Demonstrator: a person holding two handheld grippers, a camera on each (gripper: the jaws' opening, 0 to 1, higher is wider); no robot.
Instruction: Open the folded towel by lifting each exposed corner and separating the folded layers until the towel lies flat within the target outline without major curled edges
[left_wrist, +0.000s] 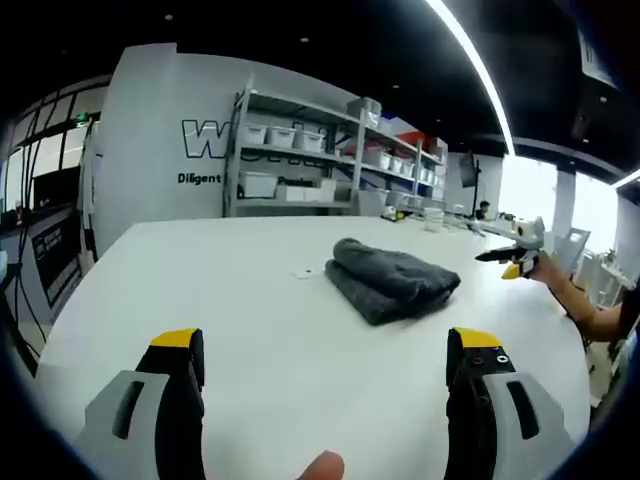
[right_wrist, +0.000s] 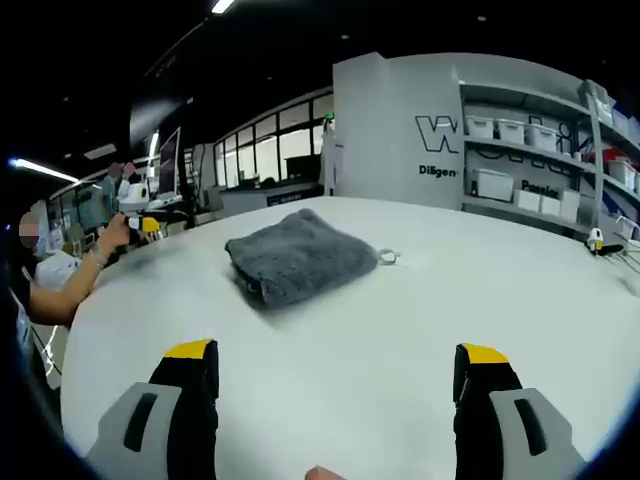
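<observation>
Towel: dark grey fluffy folded terry towel (left_wrist: 392, 279) (right_wrist: 300, 256), laid on smooth white bench (left_wrist: 250, 330) (right_wrist: 420, 320).
Fingers: left gripper (left_wrist: 325, 375) and right gripper (right_wrist: 335, 385) spread wide, nothing held.
Writing: "Diligent" read on far wall.

My left gripper (left_wrist: 326, 365): jaws wide apart, holding nothing, over the near part of the white table (left_wrist: 200, 290) | grey towel (left_wrist: 391, 279): folded, further ahead | my right gripper (left_wrist: 512, 256): far right, beyond the towel.

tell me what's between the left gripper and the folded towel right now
Nothing: in the left gripper view, bare white table runs from the open left gripper up to the folded grey towel. A small tag lies off to the towel's side.
</observation>
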